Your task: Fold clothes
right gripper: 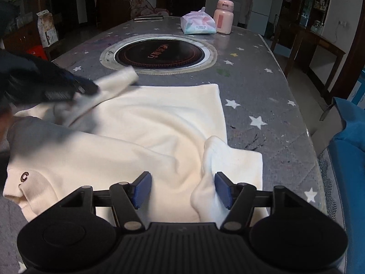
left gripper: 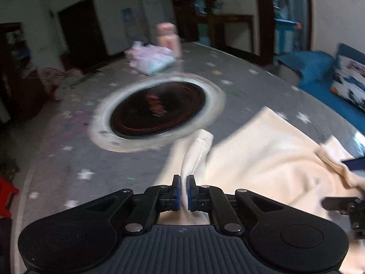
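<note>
We've got a grey star-print table (right gripper: 269, 86) with a round black cooktop (right gripper: 159, 56) set in it. The cream sweatshirt (right gripper: 146, 123) lies spread across it. Our left gripper (left gripper: 183, 188) is clamped on its sleeve (left gripper: 197, 153); our right gripper (right gripper: 182, 188) sits released, straddling a bunched fold.

walls: white (right gripper: 342, 4); fridge (right gripper: 261, 6) by far wall; dark wooden side table (right gripper: 319, 43) right
</note>
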